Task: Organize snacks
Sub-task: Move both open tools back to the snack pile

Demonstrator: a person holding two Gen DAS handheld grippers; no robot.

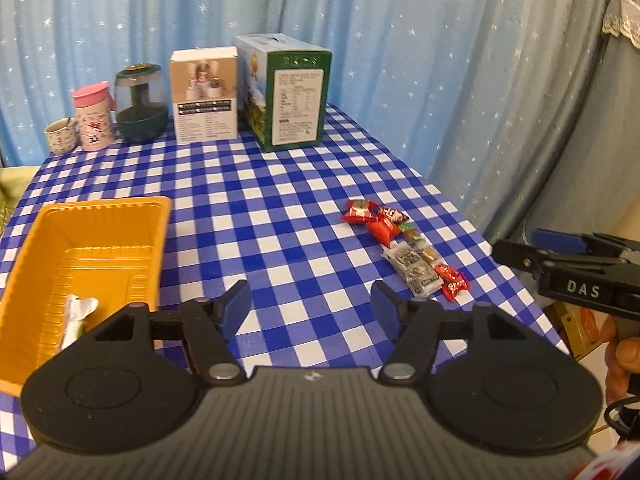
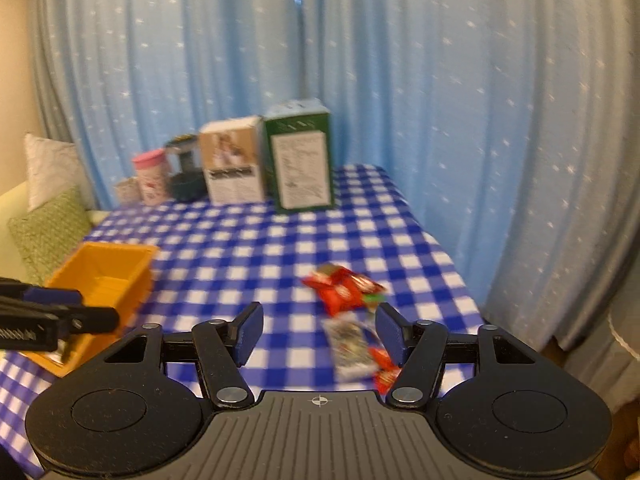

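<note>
Blue-padded left gripper (image 1: 310, 306) and right gripper (image 2: 319, 332) both stood partly open and empty above the checked table's (image 1: 280, 208) near edge, the orange tray (image 1: 86, 256) near its left edge, wrapped snacks (image 1: 404, 248) scattered toward its right edge.

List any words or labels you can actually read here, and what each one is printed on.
"DAS": white letters on the side of the right gripper, seen from the left wrist view.
Green box: white panel of print, too small to read.
White box: dark bands and text, too small to read.
Snack wrappers: printing blurred.
Pink cup: pattern only, no legible words.
</note>
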